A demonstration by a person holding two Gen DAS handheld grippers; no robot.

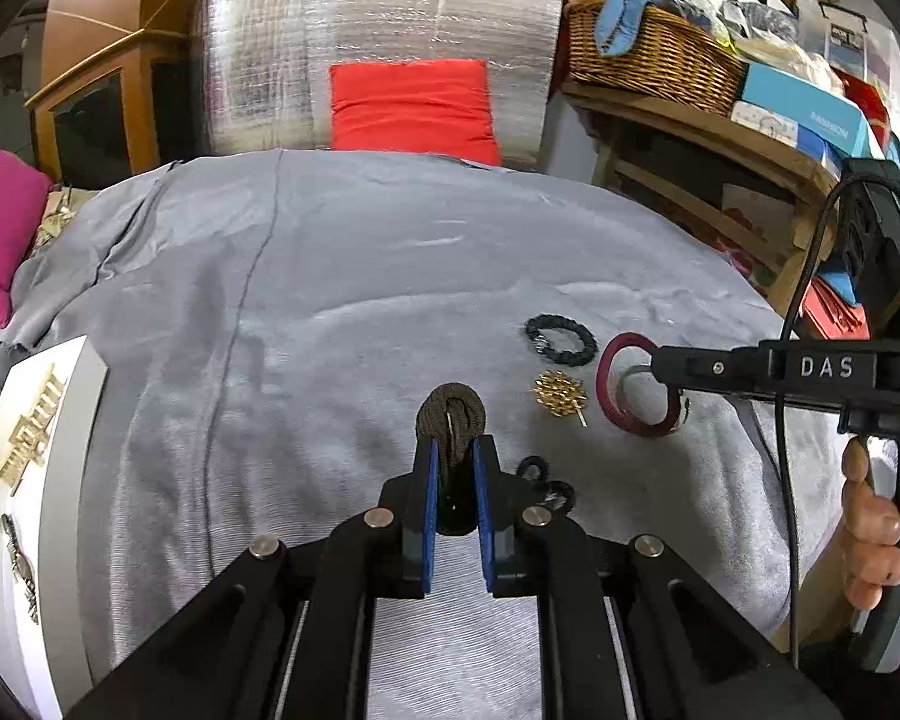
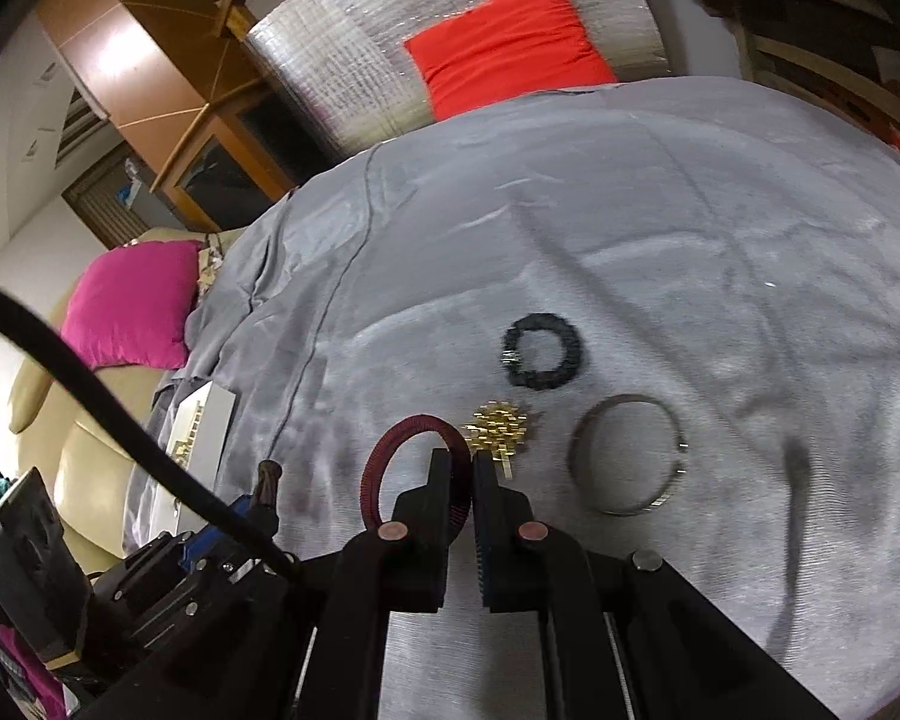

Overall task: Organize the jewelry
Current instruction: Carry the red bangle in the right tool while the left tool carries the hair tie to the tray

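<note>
Your left hand-held gripper (image 1: 455, 450) pinches a brown hair tie (image 1: 452, 414); your right hand-held gripper (image 2: 462, 459) clamps the maroon bangle (image 2: 390, 462). On the grey cloth (image 1: 330, 300): one gold brooch (image 2: 498, 426), one silver bangle (image 2: 627, 456), one black scrunchie (image 2: 540, 357).

Both wrist views look steeply down, close, sharing the grey cloth (image 1: 330, 312)

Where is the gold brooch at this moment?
In the right wrist view the gold brooch lies on the grey cloth, between the maroon bangle and the silver bangle.
</note>
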